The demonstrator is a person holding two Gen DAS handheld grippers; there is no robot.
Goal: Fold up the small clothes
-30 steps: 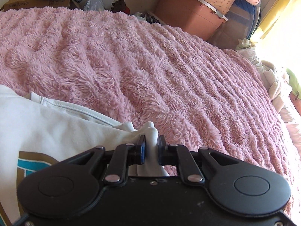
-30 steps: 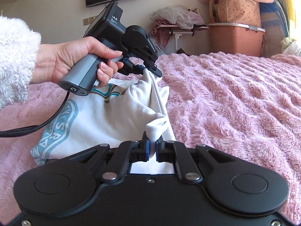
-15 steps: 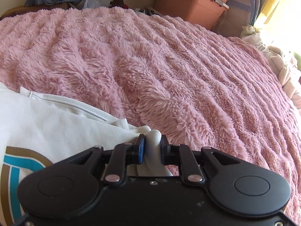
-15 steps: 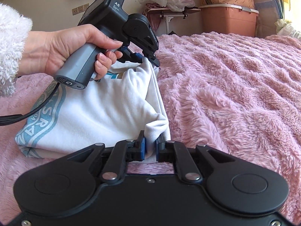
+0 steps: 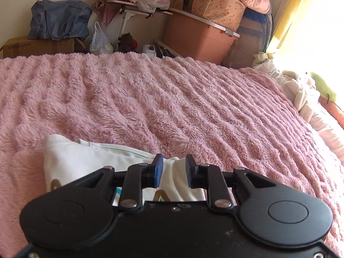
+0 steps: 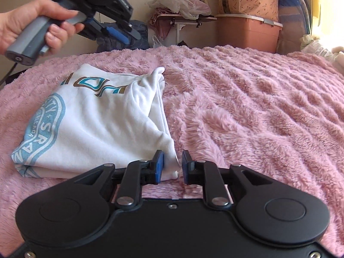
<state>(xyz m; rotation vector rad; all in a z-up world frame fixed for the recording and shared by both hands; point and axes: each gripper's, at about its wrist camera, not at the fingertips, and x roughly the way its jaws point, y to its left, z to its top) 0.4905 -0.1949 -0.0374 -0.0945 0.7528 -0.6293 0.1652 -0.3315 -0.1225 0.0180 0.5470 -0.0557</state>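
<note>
A white shirt (image 6: 101, 126) with a blue and brown print lies folded on the pink fluffy blanket (image 6: 247, 107). My right gripper (image 6: 172, 166) is open, its jaws on either side of the shirt's near right corner without pinching it. My left gripper (image 6: 120, 35) is open and held up in the air above the shirt's far edge, empty. In the left wrist view my left gripper (image 5: 173, 169) is open above the shirt (image 5: 90, 161), which lies below it.
A pink storage box (image 6: 247, 33) with a patterned bag on top stands past the bed's far edge. A small rack (image 6: 182, 19) with clothes and bags stands by the wall. Light bedding (image 5: 305, 94) is heaped at the bed's right side.
Both grippers have opened and let go of the shirt. The shirt has dropped flat on the blanket. My left gripper has lifted up and away from it.
</note>
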